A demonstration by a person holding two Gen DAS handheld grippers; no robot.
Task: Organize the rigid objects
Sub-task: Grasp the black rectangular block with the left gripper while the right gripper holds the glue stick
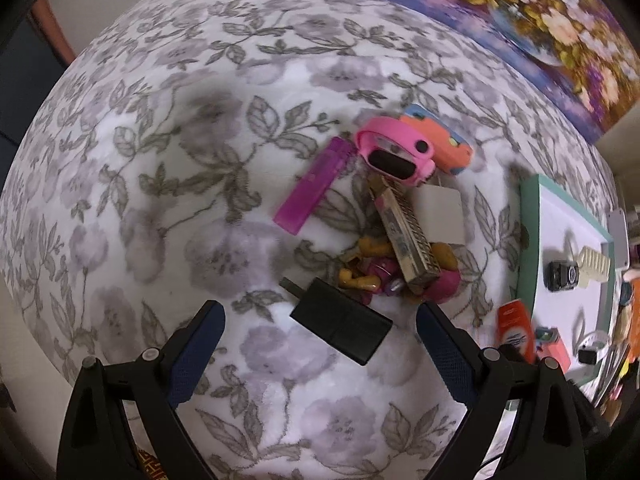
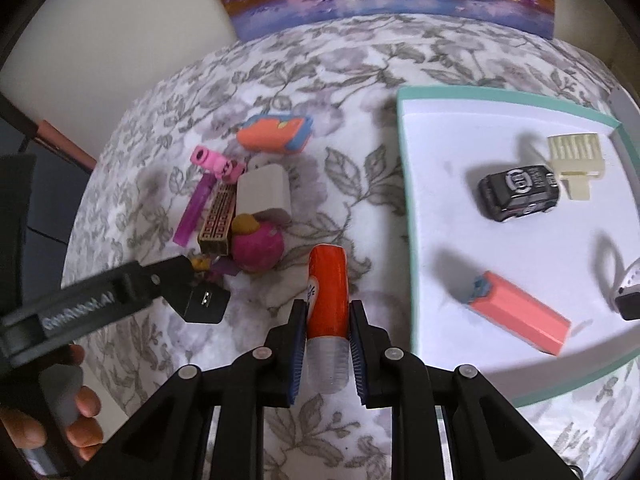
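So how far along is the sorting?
Done: toy car, cream clip and coral box lie in the tray. In hand: right claw grips the orange tube; left claw is open around the black charger. Left: the pile, including the pink watch and purple lighter.

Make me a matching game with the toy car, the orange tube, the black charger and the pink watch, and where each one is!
Things:
1. toy car
2. orange tube
3. black charger
4. pink watch

Places:
A. on the flowered cloth between the open left fingers
B. in the white tray
C. leaning on the orange case
D. pinched in the right hand-held gripper

Pairs: 1-B, 2-D, 3-A, 4-C
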